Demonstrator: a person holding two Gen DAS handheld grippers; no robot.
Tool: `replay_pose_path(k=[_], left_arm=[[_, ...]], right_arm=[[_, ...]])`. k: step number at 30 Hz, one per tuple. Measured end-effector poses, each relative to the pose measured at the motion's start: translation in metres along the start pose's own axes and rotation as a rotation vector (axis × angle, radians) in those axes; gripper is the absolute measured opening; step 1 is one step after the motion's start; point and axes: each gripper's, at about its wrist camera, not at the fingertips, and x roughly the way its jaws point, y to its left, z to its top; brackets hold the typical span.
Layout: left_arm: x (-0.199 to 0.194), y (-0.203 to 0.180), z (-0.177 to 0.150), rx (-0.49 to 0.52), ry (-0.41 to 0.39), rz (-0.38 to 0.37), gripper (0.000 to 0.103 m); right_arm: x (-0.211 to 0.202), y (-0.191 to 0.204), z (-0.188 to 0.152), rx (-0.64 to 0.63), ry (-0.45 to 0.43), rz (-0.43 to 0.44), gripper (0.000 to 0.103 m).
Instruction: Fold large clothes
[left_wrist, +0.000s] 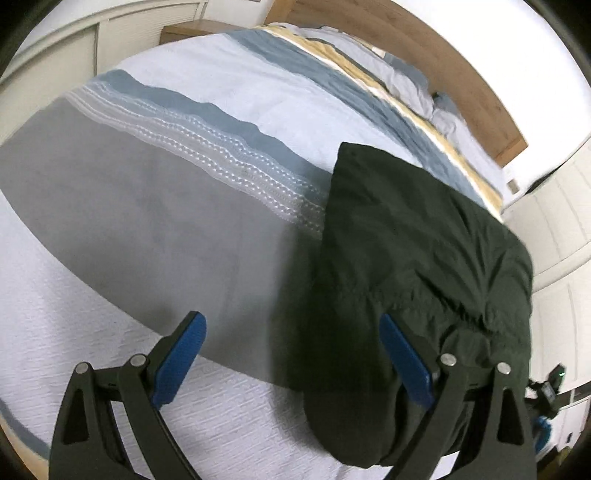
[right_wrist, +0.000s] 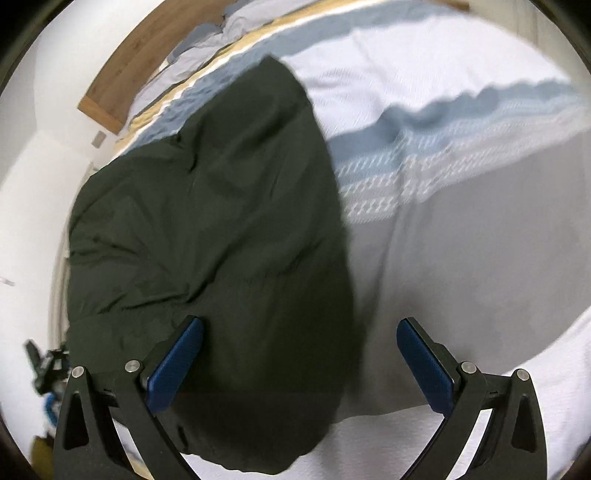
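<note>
Dark green garment (left_wrist: 406, 240) folded on bed

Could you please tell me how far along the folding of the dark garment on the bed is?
Done, apparently: the dark green garment lies on the bedspread as a long narrow panel, so it may already be folded lengthwise. In hand: nothing; the left gripper and right gripper are both open above its near end. Left: probably grasping that end and folding it across into a compact bundle.

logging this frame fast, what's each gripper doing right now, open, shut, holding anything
Left gripper: open, holding nothing, above the bedspread beside the dark green garment.
Right gripper: open, holding nothing, over the garment's near end.
</note>
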Motion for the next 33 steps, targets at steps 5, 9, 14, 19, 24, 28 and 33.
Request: replay_pose_path(k=[5,9,14,19,24,28,33], left_arm=[[0.029,-0.012,-0.003,0.02,0.079,-0.137,0.096],[0.065,-0.018,-0.013,0.04,0.169,-0.219,0.096],[0.103,-0.011,-0.024,-0.065,0.24,-0.398,0.097],[0.116,-0.033,-0.025,-0.067,0.302,-0.545,0.1],[0.134,-0.035,-0.026,-0.115,0.337,-0.507,0.103],[0.14,-0.043,-0.024,-0.094,0.363,-0.498,0.103],[0.121,-0.065,-0.03,-0.15,0.286,-0.589,0.047]], right_arm=[[0.03,-0.01,-0.005,0.038,0.055,0.084,0.102],[0.055,-0.025,-0.006,0.107,0.09,0.198,0.102],[0.072,-0.027,-0.003,0.084,0.104,0.259,0.102],[0.091,-0.015,0.011,0.032,0.177,0.364,0.102],[0.117,0.003,0.014,0.004,0.238,0.418,0.102],[0.127,-0.004,0.013,0.044,0.224,0.427,0.103],[0.124,0.009,0.007,0.052,0.219,0.407,0.092]])
